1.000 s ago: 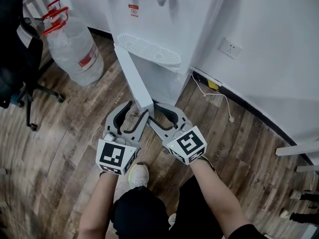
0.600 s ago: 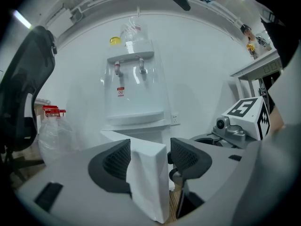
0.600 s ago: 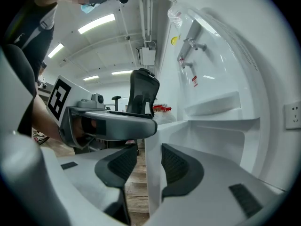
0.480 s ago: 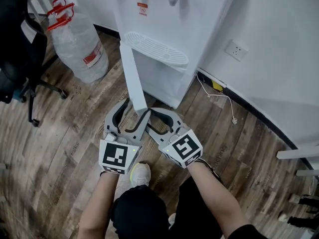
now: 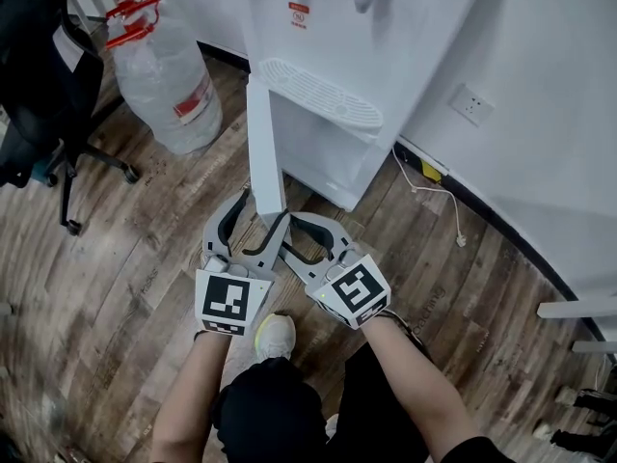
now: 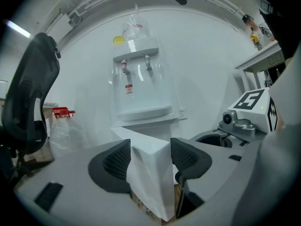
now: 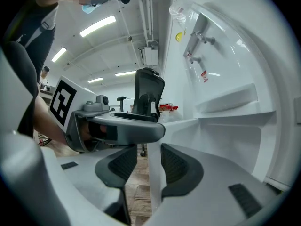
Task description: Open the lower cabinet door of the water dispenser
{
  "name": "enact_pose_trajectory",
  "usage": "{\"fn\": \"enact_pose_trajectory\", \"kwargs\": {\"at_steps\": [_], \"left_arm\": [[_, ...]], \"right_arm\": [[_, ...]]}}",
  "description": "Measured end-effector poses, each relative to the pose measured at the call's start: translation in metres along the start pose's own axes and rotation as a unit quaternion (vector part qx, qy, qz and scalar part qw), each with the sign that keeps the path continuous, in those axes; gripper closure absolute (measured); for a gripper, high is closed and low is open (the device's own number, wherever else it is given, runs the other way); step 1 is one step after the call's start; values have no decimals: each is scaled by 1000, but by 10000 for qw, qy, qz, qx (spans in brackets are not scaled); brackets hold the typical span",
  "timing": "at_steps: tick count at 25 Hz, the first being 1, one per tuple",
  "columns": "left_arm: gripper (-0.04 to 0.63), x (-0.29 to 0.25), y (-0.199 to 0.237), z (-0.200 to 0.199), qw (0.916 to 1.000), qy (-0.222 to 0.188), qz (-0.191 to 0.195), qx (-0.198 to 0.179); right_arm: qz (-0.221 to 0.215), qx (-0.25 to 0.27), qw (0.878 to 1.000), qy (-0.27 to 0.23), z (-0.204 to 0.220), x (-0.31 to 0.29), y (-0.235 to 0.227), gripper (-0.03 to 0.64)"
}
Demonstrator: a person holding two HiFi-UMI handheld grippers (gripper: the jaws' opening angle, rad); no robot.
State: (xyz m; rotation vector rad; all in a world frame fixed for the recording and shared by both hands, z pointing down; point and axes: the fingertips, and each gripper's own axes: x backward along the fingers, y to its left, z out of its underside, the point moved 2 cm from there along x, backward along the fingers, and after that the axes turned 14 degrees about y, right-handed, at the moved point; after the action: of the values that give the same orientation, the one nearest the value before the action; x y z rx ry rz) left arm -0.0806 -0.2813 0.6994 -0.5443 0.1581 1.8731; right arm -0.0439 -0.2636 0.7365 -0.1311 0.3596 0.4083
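The white water dispenser (image 5: 328, 37) stands against the wall. Its lower cabinet door (image 5: 264, 143) is swung out towards me and shows edge-on as a narrow white slab. My left gripper (image 5: 262, 210) is at the door's free end with its jaws wide open. In the left gripper view the door corner (image 6: 150, 182) nearly fills the gap of that gripper (image 6: 150, 157). My right gripper (image 5: 289, 231) sits close beside it. In the right gripper view the thin door edge (image 7: 155, 173) stands between the jaws of that gripper (image 7: 149, 164), against the right pad, with floor showing beside the left pad.
A large clear water bottle (image 5: 164, 75) with a red handle lies on the wood floor left of the dispenser. A black office chair (image 5: 39, 95) stands at far left. A wall socket (image 5: 472, 104) and a loose cable (image 5: 429, 186) are on the right. My shoe (image 5: 275, 336) is below the grippers.
The left jaws have widened around the door end. The door has swung a little further out, and both grippers have shifted slightly with it.
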Motion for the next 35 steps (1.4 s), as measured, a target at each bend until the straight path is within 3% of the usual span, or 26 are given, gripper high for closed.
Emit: {"fn": "enact_pose_trajectory", "kwargs": {"at_steps": [10, 35], "left_arm": [[336, 14, 20, 11, 9995, 17, -202, 250], [336, 50, 96, 42, 9930, 116, -961, 681]], "right_arm": [[-223, -21, 9997, -32, -2, -6, 10, 451], [-535, -33, 9980, -337, -36, -42, 31, 557]]}}
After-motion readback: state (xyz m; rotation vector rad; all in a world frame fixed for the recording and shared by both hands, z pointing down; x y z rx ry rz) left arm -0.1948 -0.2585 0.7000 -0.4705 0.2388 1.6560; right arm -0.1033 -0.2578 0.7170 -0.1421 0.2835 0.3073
